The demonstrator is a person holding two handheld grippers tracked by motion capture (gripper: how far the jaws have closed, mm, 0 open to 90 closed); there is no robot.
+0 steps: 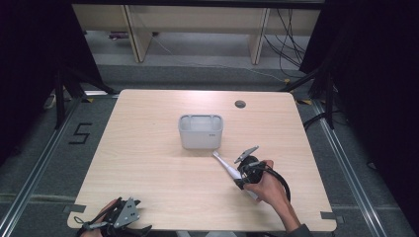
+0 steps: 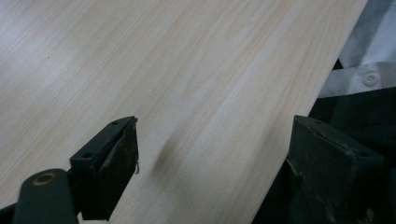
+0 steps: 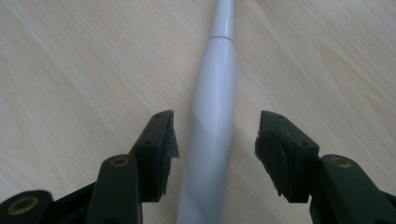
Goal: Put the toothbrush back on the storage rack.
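One bin [image 1: 200, 131] beyond probable toothbrush [image 1: 228, 168]

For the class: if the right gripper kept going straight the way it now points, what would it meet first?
The white electric toothbrush. It already lies on the table between the open jaws of the right gripper, its handle running forward along that line. Farther on stands the grey bin, though depth there is hard to judge.

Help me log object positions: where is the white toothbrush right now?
In the high view the white toothbrush lies on the table's right half, just in front of the grey bin, its handle between the open fingers of the right gripper.
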